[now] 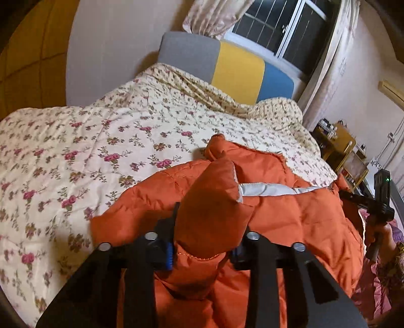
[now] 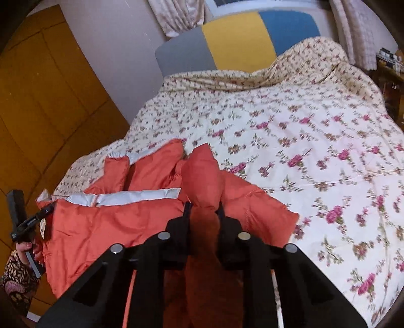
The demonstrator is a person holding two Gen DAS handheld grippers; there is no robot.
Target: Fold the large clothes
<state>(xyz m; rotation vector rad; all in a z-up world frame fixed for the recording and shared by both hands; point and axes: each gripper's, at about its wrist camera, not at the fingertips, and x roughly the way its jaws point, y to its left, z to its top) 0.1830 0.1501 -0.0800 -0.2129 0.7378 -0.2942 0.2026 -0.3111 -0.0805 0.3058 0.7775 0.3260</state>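
**Orange jacket pinched at both ends on a flowery bed**

Flowery bedding covers the bed (image 1: 106, 131), cream with small pink roses. Behind it stands a headboard (image 1: 237, 68) in grey, yellow and blue blocks, with a curtain (image 1: 214, 15) and a dark window (image 1: 282, 25) above.

An orange jacket (image 1: 290, 217) with a pale grey lining lies on the near part of the bed. The left gripper (image 1: 204, 227) squeezes a puffy fold of the jacket between its two black fingers. The right gripper (image 2: 203, 212) pinches another bunch of the orange cloth just as tightly.

Only the left view shows the window and a wooden shelf (image 1: 338, 143) full of small things at the far right. Only the right view shows the big yellow-brown cupboard doors (image 2: 45, 106) on the left. Each view also catches the other gripper at its edge, held by a hand (image 2: 27, 248) in a patterned sleeve.
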